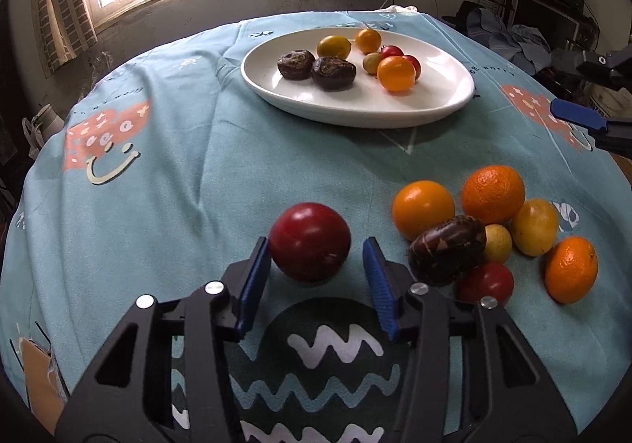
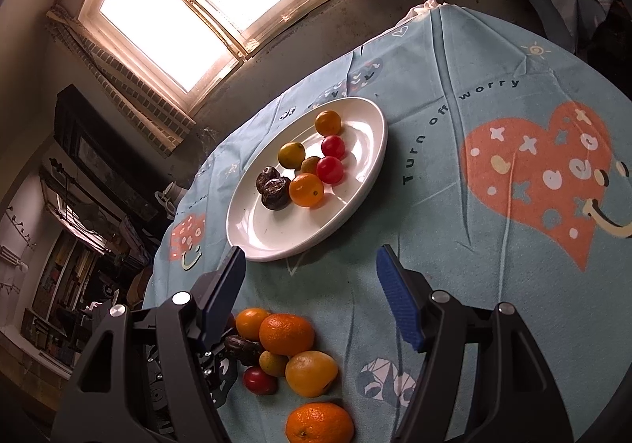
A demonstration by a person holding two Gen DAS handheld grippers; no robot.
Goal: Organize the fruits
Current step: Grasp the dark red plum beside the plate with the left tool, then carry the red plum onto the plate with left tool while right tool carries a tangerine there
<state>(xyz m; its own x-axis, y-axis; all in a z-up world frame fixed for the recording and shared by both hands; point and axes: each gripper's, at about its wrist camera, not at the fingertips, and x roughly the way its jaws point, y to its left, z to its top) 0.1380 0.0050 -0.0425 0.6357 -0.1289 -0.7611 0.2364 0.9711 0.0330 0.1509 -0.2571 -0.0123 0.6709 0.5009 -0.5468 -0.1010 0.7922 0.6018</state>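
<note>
My left hand-held gripper [image 1: 316,265]: jaws apart, with the dark red plum between them; the left pad seems to touch its side, while a clear gap shows at the right pad, so it is not clamped.
Dark red plum [image 1: 309,241]: lies on the cloth at about 6 o'clock from the plate, well apart from it, and at 9 o'clock from the loose heap of fruit.
My right hand-held gripper [image 2: 310,277]: jaws apart, nothing between them, hanging above bare cloth between the plate and the heap; in the left wrist view its blue pad shows at the 3 o'clock edge.
White plate [image 1: 434,103]: sits on the far part of the desk, toward 12 o'clock from my left hand-held gripper.
On the plate: two wrinkled dark fruits [image 1: 316,66] touching each other at its 9 o'clock side; a yellow-green fruit [image 1: 333,46] just behind them; two oranges, one near [image 1: 396,74] and one far [image 1: 368,40]; two small red fruits [image 2: 331,158] and a small yellowish one between them.
Loose heap [image 1: 493,229]: at 3 o'clock from the plum, fruits touching one another: three oranges, a yellow fruit [image 1: 535,226], a small pale yellow one, a small red one [image 1: 488,281], and a dark brown fruit [image 1: 446,249] lying on top at the heap's 9 o'clock side.
Desk [image 1: 177,206]: covered by a light blue cloth printed with pink hearts and smiling faces.
</note>
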